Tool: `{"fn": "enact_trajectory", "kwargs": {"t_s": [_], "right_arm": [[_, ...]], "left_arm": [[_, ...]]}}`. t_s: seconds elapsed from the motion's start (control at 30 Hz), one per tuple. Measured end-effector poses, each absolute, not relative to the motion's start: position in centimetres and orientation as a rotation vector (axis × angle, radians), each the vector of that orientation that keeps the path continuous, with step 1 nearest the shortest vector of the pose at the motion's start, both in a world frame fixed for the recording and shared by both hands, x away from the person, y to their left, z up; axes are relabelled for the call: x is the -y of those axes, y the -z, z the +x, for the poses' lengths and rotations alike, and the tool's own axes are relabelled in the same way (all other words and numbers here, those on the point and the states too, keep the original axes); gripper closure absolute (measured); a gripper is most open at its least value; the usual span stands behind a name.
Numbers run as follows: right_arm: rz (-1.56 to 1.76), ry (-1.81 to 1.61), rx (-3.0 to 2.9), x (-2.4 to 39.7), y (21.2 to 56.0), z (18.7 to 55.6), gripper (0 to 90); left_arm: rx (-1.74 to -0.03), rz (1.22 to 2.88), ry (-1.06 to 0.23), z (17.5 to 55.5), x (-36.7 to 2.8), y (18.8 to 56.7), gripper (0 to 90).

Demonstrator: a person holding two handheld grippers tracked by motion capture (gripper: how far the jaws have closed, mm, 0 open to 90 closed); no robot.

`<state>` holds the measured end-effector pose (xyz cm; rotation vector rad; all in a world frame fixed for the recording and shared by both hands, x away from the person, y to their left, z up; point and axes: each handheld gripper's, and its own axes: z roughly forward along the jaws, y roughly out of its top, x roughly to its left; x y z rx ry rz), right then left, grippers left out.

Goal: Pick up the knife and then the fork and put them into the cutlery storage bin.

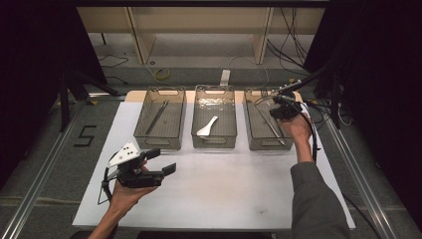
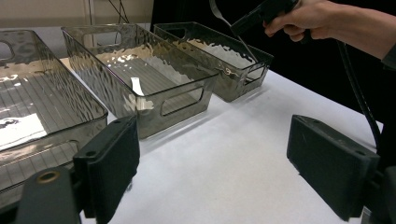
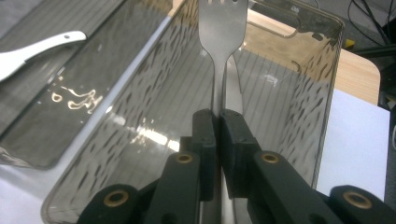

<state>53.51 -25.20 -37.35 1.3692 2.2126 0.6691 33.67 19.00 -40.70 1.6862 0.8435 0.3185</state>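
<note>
Fork (image 3: pixel 223 28) handle sits clamped in the right tool (image 3: pixel 217 122), tines pointing away above the right bin (image 3: pixel 327 98).

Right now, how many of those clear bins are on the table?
3, in a row across the far side of the table: the left bin, the middle bin, and the right bin, over which the right gripper holds a fork.

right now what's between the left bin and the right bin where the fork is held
The middle bin with a white spoon in it, plain in the high view.

Three bins (image 1: pixel 214 142) side by side, spoon (image 1: pixel 207 127) in the middle one
</note>
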Motion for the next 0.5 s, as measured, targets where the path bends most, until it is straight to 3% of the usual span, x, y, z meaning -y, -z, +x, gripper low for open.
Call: {"fn": "enact_trajectory", "kwargs": {"t_s": [0.5], "right_arm": [[1.39, -0.613, -2.222, 25.6, 39.3, 53.4, 85.0]], "left_arm": [[-0.844, 1.687, -0.318, 33.7, -19.0, 40.7, 16.6]]}}
